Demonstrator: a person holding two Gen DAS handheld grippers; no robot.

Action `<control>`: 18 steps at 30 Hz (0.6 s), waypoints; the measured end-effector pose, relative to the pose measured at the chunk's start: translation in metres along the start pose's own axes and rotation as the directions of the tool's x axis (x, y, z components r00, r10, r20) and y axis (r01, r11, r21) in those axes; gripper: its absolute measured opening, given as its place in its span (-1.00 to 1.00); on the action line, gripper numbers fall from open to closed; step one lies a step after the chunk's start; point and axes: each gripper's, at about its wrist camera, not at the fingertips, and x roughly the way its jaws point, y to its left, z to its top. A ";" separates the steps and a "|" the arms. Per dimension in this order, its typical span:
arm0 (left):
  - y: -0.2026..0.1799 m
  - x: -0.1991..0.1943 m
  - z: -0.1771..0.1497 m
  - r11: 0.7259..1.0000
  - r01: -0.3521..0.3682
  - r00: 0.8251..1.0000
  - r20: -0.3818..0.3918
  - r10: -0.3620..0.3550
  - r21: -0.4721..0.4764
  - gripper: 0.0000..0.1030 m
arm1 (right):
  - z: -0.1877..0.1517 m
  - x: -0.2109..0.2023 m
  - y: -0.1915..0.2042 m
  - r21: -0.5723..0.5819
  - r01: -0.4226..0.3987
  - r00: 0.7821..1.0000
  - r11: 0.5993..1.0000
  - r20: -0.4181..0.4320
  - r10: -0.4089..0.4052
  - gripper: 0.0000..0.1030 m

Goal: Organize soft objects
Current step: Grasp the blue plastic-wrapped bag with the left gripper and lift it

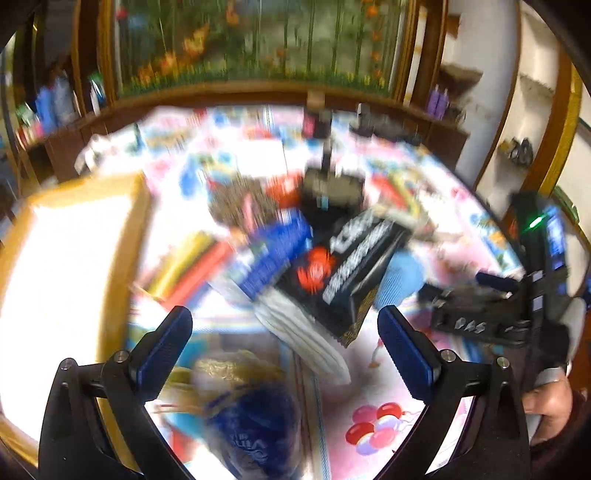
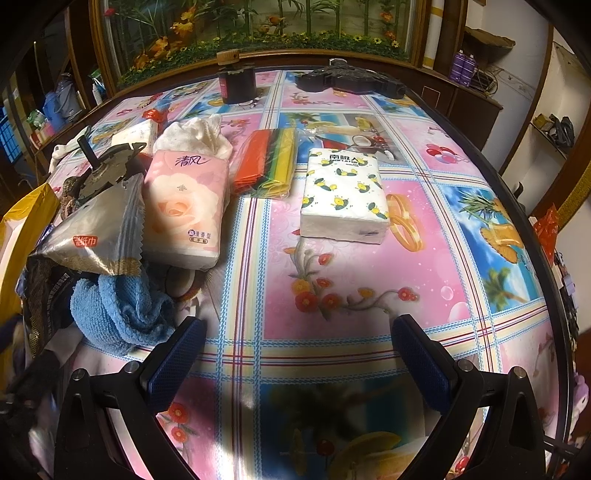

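Note:
In the right wrist view my right gripper [image 2: 295, 350] is open and empty above the patterned tablecloth [image 2: 369, 288]. Ahead lie a white tissue pack with yellow prints [image 2: 343, 195], a pink tissue pack [image 2: 186, 206], a pack of coloured bags [image 2: 267, 162], a silver wet-wipe packet [image 2: 99, 225], a blue towel [image 2: 118, 310] and a white cloth [image 2: 195, 133]. The left wrist view is blurred: my left gripper [image 1: 284, 347] is open and empty over a pile with a black packet [image 1: 343, 273], a blue pack [image 1: 273, 251] and the blue towel [image 1: 399, 280]. The right gripper's body [image 1: 487, 314] shows at the right.
A bright yellow-edged bag or box [image 1: 74, 266] stands at the left. A dark jar with a wooden lid [image 2: 236, 79] and a black tool [image 2: 351, 81] sit at the table's far edge. A fish tank [image 2: 258, 22] and shelves [image 2: 476, 74] lie behind.

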 end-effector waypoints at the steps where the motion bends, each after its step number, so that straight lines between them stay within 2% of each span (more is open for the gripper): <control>1: 0.003 -0.013 0.000 1.000 -0.007 0.999 0.050 0.007 0.000 0.96 | -0.002 -0.002 -0.001 0.000 -0.001 1.000 1.000 -0.001 0.001 0.98; 4: 0.010 -0.035 0.002 1.000 -0.026 0.992 0.123 0.023 0.017 0.96 | -0.008 -0.009 -0.002 0.006 -0.020 1.000 1.000 0.019 0.020 0.97; 6: 0.019 -0.044 0.003 1.000 -0.023 0.990 0.140 0.021 0.014 0.96 | -0.010 -0.020 -0.004 0.019 0.001 0.998 1.000 0.067 -0.003 0.97; 8: 0.030 -0.049 0.001 1.000 -0.009 0.988 0.156 0.009 -0.003 0.96 | -0.016 -0.052 0.000 0.010 0.053 0.980 0.999 0.190 -0.054 0.96; 9: 0.036 -0.053 0.000 1.000 -0.005 0.986 0.164 0.007 -0.010 0.96 | -0.016 -0.052 0.000 0.010 0.053 0.980 0.999 0.190 -0.054 0.96; 10: 0.041 -0.054 -0.001 1.000 -0.011 0.985 0.172 0.013 -0.012 0.96 | -0.020 -0.066 0.003 0.006 0.085 0.964 0.996 0.254 -0.084 0.98; 13: 0.044 -0.056 -0.005 0.999 -0.040 0.983 0.178 0.038 0.010 0.96 | -0.033 -0.102 0.015 -0.006 0.176 0.881 0.984 0.446 -0.155 0.99; 14: 0.044 -0.055 -0.008 0.999 -0.046 0.984 0.173 0.043 0.017 0.96 | -0.033 -0.103 0.018 -0.023 0.183 0.879 0.983 0.451 -0.153 0.99; 15: 0.044 -0.052 -0.011 0.998 -0.048 0.986 0.163 0.043 0.027 0.96 | -0.029 -0.094 0.022 -0.045 0.167 0.913 0.985 0.383 -0.138 0.99; 16: 0.043 -0.051 -0.015 0.999 -0.040 0.988 0.149 0.035 0.034 0.96 | -0.029 -0.094 0.022 -0.045 0.167 0.913 0.985 0.383 -0.138 0.98; 18: 0.041 -0.046 -0.021 0.999 -0.006 0.994 0.109 0.000 0.050 0.96 | -0.027 -0.082 0.016 -0.016 0.082 0.939 0.997 0.335 -0.072 0.98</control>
